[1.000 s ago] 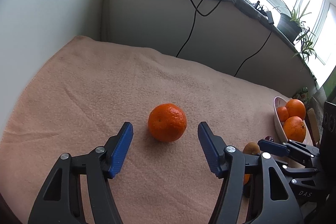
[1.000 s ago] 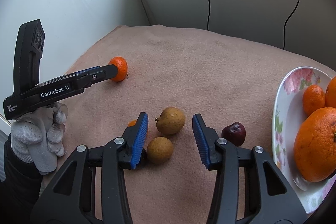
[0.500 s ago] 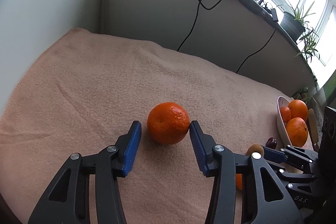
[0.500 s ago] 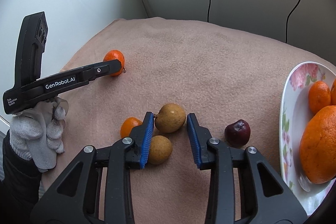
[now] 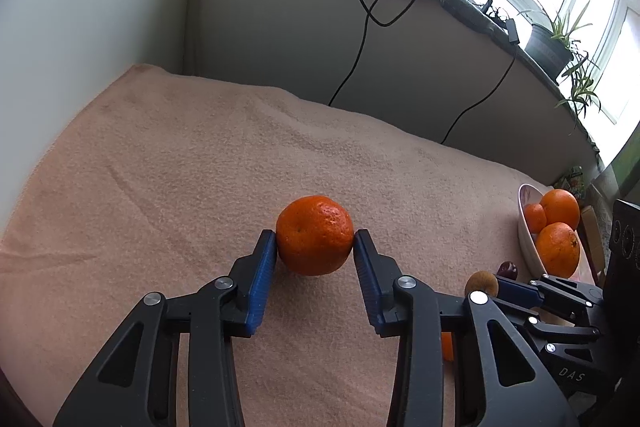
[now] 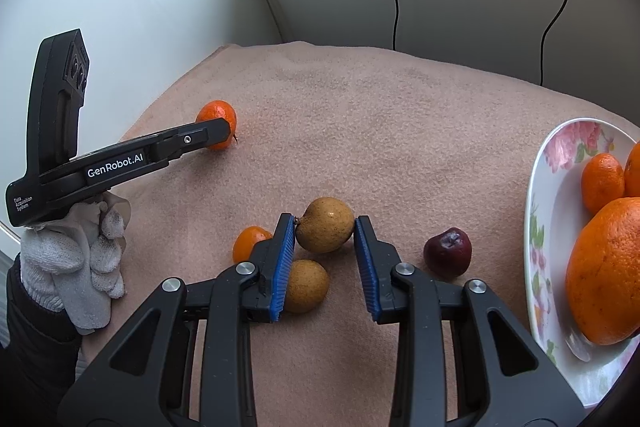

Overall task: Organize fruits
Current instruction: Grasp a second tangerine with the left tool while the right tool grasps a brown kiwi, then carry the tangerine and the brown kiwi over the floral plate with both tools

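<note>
While its jaws were closing, the left gripper (image 5: 315, 247) pinched the mandarin (image 5: 315, 235); the right gripper (image 6: 325, 231) squeezed a brown pear (image 6: 325, 225), both destined for the plate (image 6: 538, 227) at three o'clock.

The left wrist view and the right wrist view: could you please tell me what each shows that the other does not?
Only the left wrist view shows the potted plant on the sill. Only the right shows the gloved hand and the brown fruit pressed between the right gripper pads. Both share the mandarin that the left gripper is closing on, and the plate.
</note>
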### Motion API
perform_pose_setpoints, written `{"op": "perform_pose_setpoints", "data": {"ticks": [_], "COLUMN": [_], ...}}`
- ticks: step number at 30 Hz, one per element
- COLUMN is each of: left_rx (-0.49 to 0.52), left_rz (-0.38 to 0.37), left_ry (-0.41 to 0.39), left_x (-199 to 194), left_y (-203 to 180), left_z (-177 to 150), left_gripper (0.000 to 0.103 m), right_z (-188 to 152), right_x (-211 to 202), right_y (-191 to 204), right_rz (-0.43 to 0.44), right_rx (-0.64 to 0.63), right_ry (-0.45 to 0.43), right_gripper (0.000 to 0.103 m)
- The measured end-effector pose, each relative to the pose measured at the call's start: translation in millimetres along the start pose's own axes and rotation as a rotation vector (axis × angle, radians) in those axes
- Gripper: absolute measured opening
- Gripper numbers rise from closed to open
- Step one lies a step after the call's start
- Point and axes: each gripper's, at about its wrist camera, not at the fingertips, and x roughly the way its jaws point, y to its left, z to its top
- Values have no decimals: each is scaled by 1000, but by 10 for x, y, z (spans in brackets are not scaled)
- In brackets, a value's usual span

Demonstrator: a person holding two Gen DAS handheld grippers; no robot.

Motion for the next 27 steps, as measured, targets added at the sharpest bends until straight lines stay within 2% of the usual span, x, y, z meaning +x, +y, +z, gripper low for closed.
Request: {"op": "perform_pose_setpoints", "data": {"ticks": [11, 27], "left_rx": [13, 54], "left_rz": [-59, -144], "left_ry": [-30, -48], "left_x": [-190, -283], "left_y": [-204, -733], "left_z": [-18, -48], "left_gripper": [38, 38], "right_z": [-13, -158], "right_x": [-282, -869], "right_y": [-12, -226], "right_rz": [-1, -31], "right_rx": [22, 55], "right_ry": [-54, -156], "right_gripper": [32, 32]}}
